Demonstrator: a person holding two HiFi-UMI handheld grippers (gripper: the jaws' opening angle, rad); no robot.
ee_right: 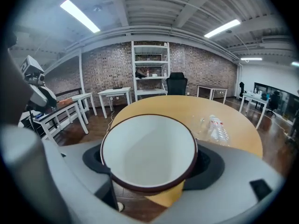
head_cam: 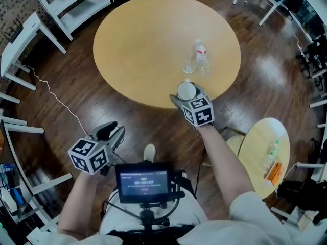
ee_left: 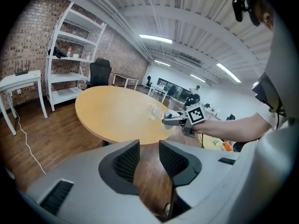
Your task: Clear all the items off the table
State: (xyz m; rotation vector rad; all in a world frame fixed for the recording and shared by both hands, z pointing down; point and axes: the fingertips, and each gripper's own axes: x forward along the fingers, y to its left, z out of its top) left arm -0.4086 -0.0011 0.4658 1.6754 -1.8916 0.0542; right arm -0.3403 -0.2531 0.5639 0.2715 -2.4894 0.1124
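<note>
My right gripper is shut on a white cup with a dark rim, held at the near edge of the round wooden table; the cup shows from above in the head view and fills the space between the jaws in the right gripper view. A clear plastic bottle lies on the table beside a small clear glass; both also show in the right gripper view, the bottle and the glass. My left gripper hangs low over the floor, left of the table, its jaws apart and empty.
A small round side table at the right carries a bottle and an orange item. White shelving and white desks stand to the left. A cable runs across the dark wood floor. A screen sits at my waist.
</note>
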